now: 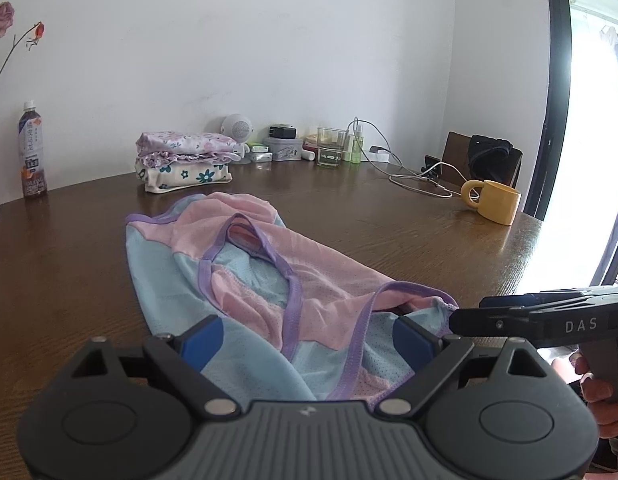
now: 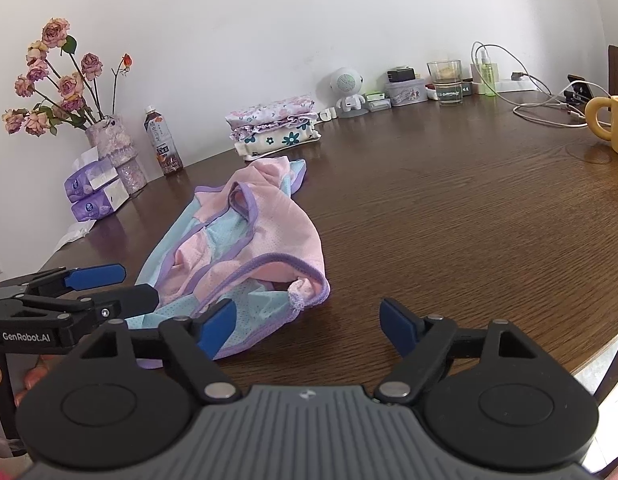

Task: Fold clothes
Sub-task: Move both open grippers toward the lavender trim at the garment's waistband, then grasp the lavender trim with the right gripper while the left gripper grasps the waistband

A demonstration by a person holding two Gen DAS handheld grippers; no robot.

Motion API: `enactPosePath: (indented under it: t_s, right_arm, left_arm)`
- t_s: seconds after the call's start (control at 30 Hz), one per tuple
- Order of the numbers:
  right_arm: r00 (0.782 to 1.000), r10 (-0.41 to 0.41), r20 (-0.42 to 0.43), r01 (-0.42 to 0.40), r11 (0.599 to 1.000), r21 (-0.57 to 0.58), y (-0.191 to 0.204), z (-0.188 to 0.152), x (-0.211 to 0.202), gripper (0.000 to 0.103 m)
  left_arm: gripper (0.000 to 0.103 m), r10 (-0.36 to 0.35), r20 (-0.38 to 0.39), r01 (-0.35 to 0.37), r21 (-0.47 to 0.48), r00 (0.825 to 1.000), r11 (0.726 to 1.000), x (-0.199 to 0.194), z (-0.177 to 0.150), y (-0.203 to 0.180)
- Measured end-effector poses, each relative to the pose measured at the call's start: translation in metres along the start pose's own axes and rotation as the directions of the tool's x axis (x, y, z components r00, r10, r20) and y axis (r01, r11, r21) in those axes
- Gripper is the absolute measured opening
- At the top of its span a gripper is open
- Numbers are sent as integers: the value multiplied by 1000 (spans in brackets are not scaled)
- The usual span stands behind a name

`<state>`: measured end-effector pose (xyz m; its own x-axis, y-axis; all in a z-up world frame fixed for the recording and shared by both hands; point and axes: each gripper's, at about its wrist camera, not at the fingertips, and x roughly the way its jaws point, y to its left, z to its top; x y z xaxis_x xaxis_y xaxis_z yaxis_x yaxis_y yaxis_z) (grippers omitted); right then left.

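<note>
Garment point(image 1: 245, 280): pink-and-blue, purple-trimmed, crumpled on brown surface point(image 1: 389, 216).
Left gripper point(image 1: 307, 338): jaws apart over garment's near edge.
Right gripper point(image 2: 307, 326): jaws apart, empty.

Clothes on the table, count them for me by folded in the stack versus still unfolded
Folded in the stack: 3, as far as the layers show
Unfolded, the pink and blue garment: 1
Total: 4
</note>
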<state>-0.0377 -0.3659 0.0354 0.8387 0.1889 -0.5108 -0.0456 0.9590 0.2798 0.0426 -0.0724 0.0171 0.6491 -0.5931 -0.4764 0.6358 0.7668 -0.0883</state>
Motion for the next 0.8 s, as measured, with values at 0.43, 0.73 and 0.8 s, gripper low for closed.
enactPosePath:
  t_s: [0.43,0.73,0.8]
  right_arm:
    - [1000,-31,5,31,999,-24,-2,4,-2,80]
    - [1000,-6,-7,6,1000,-5,-9,5,-5,79]
    - [1000,10,-17,-9,1000,10,-10,5,-3,74]
  left_arm:
    - [67,-19,-26,21,51,999,998,9,-2,-7]
    - [24,-26,-54,26,-3,998,1000,13,-4,2]
    - [24,-29,-52,29,-8,998,1000,13,-4,2]
